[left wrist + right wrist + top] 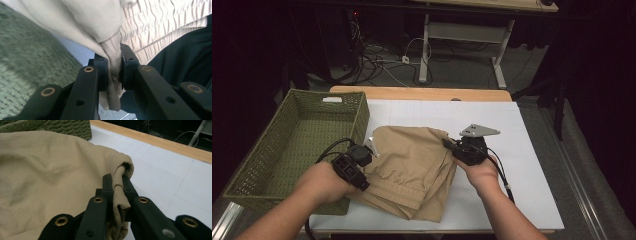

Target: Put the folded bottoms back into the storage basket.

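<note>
Dark floor strewn with cables lies behind a wooden bench (422,93) covered by a white gridded sheet (522,165). At far left, a green woven rectangular basket (267,165) stands open on the bench, its right wall just beside the work.

Next to it, the left claw (368,150) is clamped on the left edge of a folded pair of tan cotton trousers with an elastic gathered waistband (412,160); the left gripper view shows a pinch of cloth squeezed tight between the two black jaws, with the ribbed waistband running off to the right.

The trousers lie on the sheet between the two hands, touching or nearly touching the basket's wall, folded into a rough rectangle, long axis running from the far edge toward the person, waistband at the near end.

At right, the right claw (446,143) is likewise closed on the garment's far right corner, a rolled hem pinned between its jaws in the right gripper view.

With both sides gripped, the bundle probably is to be carried leftward into the basket. The left hand (324,182) is the nearer to it, so the right must travel farther; soft cloth may sag or unfold in the middle.
</note>
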Demonstrator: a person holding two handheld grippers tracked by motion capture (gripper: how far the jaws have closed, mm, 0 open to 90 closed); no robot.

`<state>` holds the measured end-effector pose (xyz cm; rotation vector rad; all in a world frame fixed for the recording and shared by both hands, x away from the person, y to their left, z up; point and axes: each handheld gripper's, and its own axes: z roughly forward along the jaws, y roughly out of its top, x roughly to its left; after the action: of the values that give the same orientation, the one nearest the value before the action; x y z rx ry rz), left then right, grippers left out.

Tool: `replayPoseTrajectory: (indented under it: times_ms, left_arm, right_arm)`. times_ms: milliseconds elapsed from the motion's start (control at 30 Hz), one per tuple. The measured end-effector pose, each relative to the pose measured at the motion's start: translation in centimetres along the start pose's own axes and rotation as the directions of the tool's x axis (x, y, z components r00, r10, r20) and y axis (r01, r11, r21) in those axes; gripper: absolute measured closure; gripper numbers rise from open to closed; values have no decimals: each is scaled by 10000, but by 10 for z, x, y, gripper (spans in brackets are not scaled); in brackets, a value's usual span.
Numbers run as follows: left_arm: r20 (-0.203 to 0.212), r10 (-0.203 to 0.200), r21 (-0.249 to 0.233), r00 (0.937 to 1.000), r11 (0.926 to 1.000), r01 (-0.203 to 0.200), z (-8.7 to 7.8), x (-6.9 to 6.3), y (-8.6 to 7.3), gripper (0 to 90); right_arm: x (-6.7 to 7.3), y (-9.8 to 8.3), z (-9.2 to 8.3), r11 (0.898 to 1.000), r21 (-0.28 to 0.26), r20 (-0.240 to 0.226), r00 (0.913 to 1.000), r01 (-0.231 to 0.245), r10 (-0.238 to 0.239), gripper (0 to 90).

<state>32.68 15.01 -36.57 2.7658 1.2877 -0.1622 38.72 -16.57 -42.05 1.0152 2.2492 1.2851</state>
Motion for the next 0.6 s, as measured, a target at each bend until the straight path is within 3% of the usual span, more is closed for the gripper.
replayPoseTrajectory:
  times_ms: [600]
  left_arm:
    - [-361,283,172,9989,9995,-277,-48,7,10,771]
  right_arm:
    - [4,35,-16,9985,-480,145,9996,258,-252,869]
